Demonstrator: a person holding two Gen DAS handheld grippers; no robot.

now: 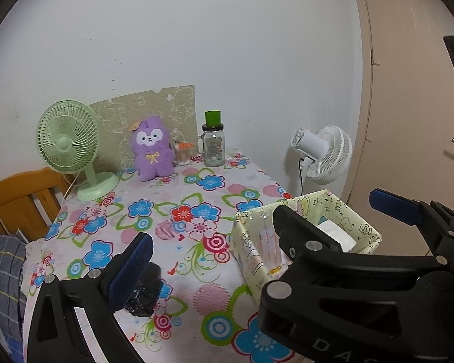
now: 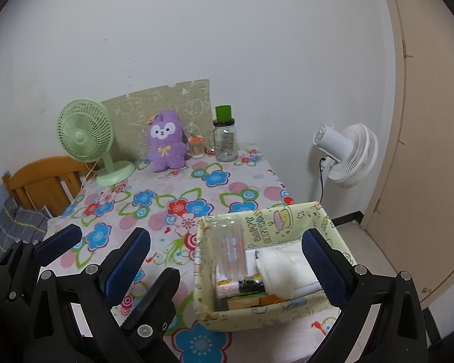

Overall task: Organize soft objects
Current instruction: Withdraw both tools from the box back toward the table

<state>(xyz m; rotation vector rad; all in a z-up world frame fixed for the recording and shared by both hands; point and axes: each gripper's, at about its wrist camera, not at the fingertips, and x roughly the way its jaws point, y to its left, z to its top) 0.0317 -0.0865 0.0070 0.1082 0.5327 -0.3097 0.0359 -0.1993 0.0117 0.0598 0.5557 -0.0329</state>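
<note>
Purple plush toy sits upright at the table's far edge against a patterned board, between green desk fan and a glass jar. Floral tablecloth covers the table. Yellow printed box at near right holds folded white cloth. Left gripper fingers wide apart, nothing held. Right gripper also spread, straddling the box.

Both wrist views face wall, sharing floral table, left nearer.
</note>
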